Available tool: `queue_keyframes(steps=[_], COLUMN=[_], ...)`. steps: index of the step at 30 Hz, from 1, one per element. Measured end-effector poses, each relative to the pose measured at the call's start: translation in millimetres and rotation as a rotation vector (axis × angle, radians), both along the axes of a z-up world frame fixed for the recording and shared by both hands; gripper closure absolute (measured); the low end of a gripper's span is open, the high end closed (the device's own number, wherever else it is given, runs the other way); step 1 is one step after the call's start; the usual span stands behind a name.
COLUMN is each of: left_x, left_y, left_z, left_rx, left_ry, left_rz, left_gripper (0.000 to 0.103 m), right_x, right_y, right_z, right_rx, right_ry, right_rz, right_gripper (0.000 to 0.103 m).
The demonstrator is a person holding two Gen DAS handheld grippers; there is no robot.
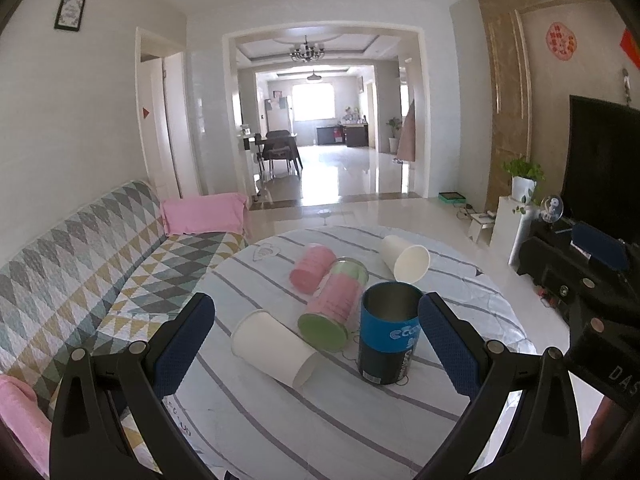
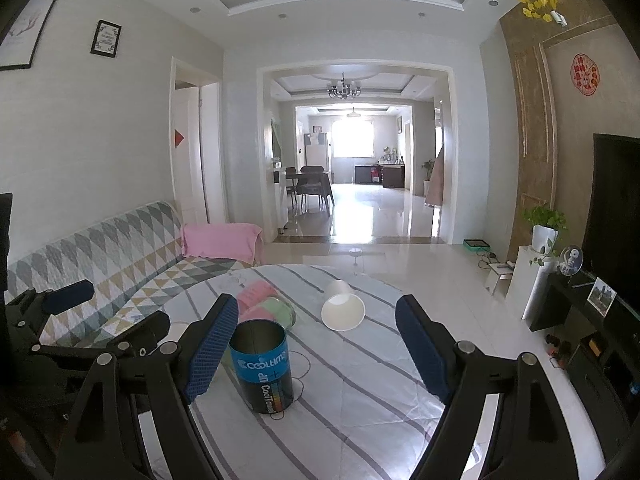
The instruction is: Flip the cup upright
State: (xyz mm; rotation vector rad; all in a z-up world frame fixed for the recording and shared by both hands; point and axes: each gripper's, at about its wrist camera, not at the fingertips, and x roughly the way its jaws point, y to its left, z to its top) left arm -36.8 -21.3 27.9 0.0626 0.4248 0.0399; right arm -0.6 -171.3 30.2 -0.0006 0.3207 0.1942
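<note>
- The cup, a blue and black can point(image 1: 387, 334) with an open top, stands upright on the round table point(image 1: 320, 432), near the front of it
- In the right wrist view the same can point(image 2: 264, 364) shows white letters on its blue band and a shiny metal inside
- The left gripper point(image 1: 316, 344) has its jaws spread wide and holds nothing; its right finger point(image 1: 450, 344) is just beside the can, but I cannot tell if it touches
- The right gripper point(image 2: 316, 356) also has its jaws spread wide and empty; its left finger point(image 2: 210, 348) is just beside the can
- A white paper cup point(image 1: 274, 348) lies on its side to the left of the can
- A second white paper cup point(image 1: 406, 258) lies tilted behind the can, its mouth toward the camera
- A pink and green can point(image 1: 334, 306) lies on its side between the two paper cups, and a pink cup point(image 1: 312, 268) lies behind it
- The table has a white cloth with grey stripes; a sofa point(image 1: 80, 260) with a triangle pattern is to the left
</note>
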Motion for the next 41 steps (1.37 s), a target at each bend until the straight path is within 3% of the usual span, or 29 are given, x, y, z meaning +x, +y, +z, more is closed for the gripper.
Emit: queue_keyframes(steps=[14,41], left_x=[6,9], left_y=[-17,-19], left_z=[-1,-3], left_rx=[-0.012,-0.005], left_ry=[0.004,0.008], left_rz=[-0.071,-0.071], left_gripper=[0.000,0.000], right_x=[0,6], right_y=[-11,-13], right_z=[1,-2], right_rx=[-0.010,-0.013], right_ry=[0.007,0.027], right_rz=[-0.032,-0.030], right_gripper=[0.021,0.021])
